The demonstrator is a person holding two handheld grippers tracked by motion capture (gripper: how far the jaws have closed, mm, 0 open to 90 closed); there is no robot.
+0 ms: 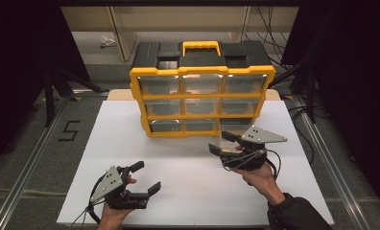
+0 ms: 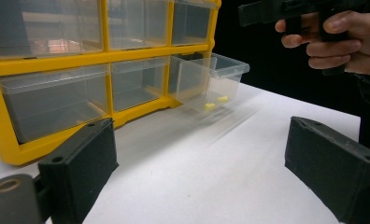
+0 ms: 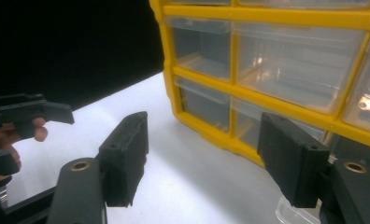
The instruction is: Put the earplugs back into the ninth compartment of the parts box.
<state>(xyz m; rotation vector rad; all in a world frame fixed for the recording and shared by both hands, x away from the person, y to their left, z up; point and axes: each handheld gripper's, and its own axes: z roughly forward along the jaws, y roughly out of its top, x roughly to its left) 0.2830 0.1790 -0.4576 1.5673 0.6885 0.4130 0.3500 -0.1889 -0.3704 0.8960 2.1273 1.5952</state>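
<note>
A yellow and black organiser (image 1: 202, 91) with clear drawers in three rows is stood at the far middle of the white desk (image 1: 188, 163), a yellow handle (image 1: 201, 47) on its top. The bottom right drawer (image 2: 211, 81) is pulled partway out of its frame, and two small yellow pieces (image 2: 216, 102) are seen through its clear wall, lying on its floor. The left gripper (image 1: 147, 178) is held low at the near left of the desk, released, its jaws spread wide with nothing between them. The right gripper (image 1: 221, 143) is held just in front of the pulled-out drawer, also released, its jaws apart and nothing clamped. In the left gripper view, the person's right hand (image 2: 342, 39) is seen at upper right
</note>
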